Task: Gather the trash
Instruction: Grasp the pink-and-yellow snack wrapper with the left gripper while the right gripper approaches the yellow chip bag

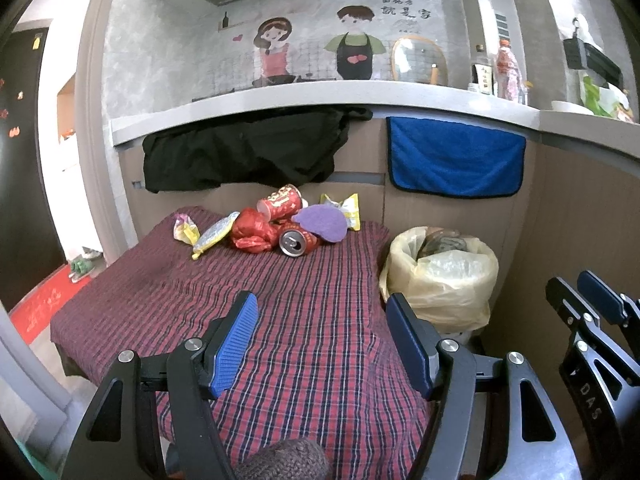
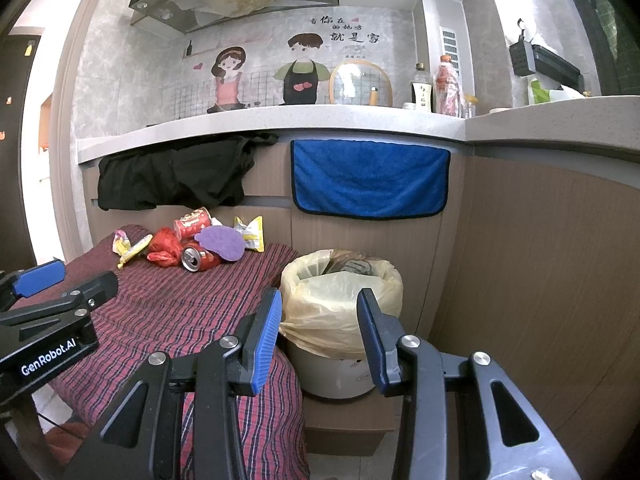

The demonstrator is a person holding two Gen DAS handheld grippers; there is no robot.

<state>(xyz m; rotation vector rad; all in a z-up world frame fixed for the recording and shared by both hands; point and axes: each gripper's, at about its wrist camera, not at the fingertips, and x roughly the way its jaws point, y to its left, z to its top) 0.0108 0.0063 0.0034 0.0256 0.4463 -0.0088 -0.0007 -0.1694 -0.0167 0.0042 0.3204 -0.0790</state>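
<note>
A heap of trash lies at the far end of a table with a red plaid cloth (image 1: 304, 312): a red paper cup (image 1: 280, 202), a crushed red can (image 1: 295, 241), a red crumpled bag (image 1: 252, 232), a purple flat piece (image 1: 322, 222) and yellow wrappers (image 1: 348, 208). The can also shows in the right wrist view (image 2: 196, 258). A bin lined with a pale yellow bag (image 1: 440, 276) stands right of the table and also shows in the right wrist view (image 2: 340, 300). My left gripper (image 1: 322, 344) is open and empty over the near cloth. My right gripper (image 2: 320, 340) is open and empty in front of the bin.
A kitchen counter (image 1: 320, 100) runs behind the table, with a black cloth (image 1: 248, 152) and a blue towel (image 1: 456, 160) hanging from it. Bottles (image 2: 446, 88) stand on the counter. A wooden cabinet wall (image 2: 540, 280) is at the right.
</note>
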